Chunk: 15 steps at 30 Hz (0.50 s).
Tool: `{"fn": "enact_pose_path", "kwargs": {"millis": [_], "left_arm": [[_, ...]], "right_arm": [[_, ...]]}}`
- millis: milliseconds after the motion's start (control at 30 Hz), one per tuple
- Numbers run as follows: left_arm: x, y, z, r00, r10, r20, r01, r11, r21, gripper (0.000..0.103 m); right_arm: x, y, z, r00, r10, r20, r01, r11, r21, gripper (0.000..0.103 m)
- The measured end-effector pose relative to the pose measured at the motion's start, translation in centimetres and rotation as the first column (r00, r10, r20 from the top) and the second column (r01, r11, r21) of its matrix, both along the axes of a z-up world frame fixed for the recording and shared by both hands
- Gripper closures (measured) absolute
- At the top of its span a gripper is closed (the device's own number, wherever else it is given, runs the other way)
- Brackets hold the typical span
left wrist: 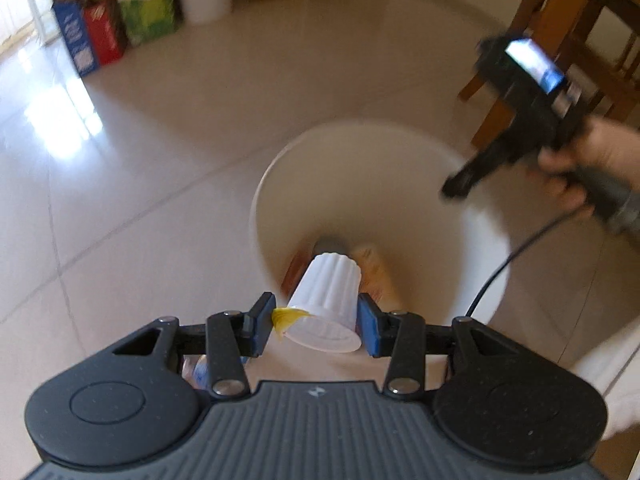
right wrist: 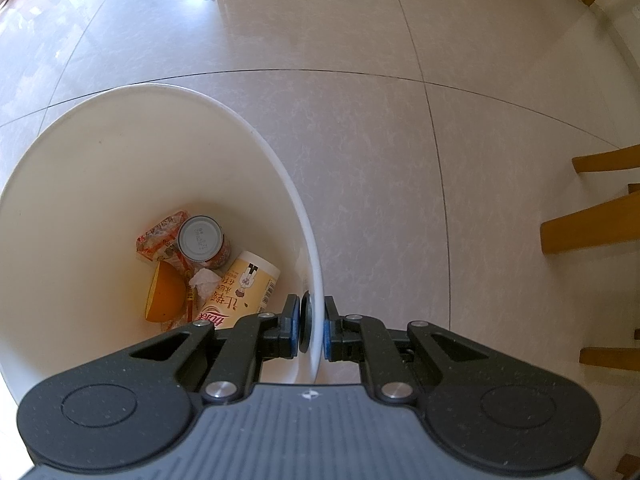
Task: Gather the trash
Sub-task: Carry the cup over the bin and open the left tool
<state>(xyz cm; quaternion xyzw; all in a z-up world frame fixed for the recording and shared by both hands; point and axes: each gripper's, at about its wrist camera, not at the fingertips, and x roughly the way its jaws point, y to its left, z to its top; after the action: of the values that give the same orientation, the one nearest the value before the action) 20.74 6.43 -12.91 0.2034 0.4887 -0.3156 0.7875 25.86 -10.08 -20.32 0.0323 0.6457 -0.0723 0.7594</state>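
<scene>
A white ribbed cup [left wrist: 326, 304] with a torn yellow foil lid [left wrist: 289, 317] at its mouth is sitting between the blue pads of the left gripper [left wrist: 316, 326], whose fingers are pressing on its two sides. It is hanging tilted, mouth toward the camera, above the near rim of the white bin [left wrist: 472, 248].

The right gripper [right wrist: 311, 328] is straddling that bin's rim [right wrist: 316, 320] at its right side, one finger inside and one outside, closing on the thin wall beside a dark round knob [right wrist: 306, 320]. In the left wrist view the same gripper [left wrist: 460, 184] is showing blurred, gripped by a hand [left wrist: 572, 172], a black cable [left wrist: 516, 256] trailing down from it.

At the bottom of the bin, a can [right wrist: 204, 242], a red snack wrapper [right wrist: 160, 240], an orange half [right wrist: 166, 296], crumpled tissue [right wrist: 204, 282] and a printed paper cup [right wrist: 240, 296] are lying together.

Pale tiled floor [right wrist: 380, 140] is surrounding the bin. Wooden chair legs [right wrist: 592, 216] are standing to the right, and coloured cartons [left wrist: 112, 24] are lining the far left wall.
</scene>
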Motion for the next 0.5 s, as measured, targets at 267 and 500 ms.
{"fn": "enact_pose_path", "kwargs": {"millis": [267,500], "left_arm": [[0.7,-2.3,-0.5,0.998,0.021,0.056,-0.016,0.997,-0.082,0.018],[1.7,2.1,-1.4,0.989,0.141,0.051,-0.139,0.989,-0.051,0.013]], "right_arm": [[0.1,0.0,0.0,1.0,0.003,-0.001,-0.003,1.0,0.001,0.09],[0.0,0.1,-0.1,1.0,0.008,0.001,-0.008,1.0,-0.001,0.09]]}}
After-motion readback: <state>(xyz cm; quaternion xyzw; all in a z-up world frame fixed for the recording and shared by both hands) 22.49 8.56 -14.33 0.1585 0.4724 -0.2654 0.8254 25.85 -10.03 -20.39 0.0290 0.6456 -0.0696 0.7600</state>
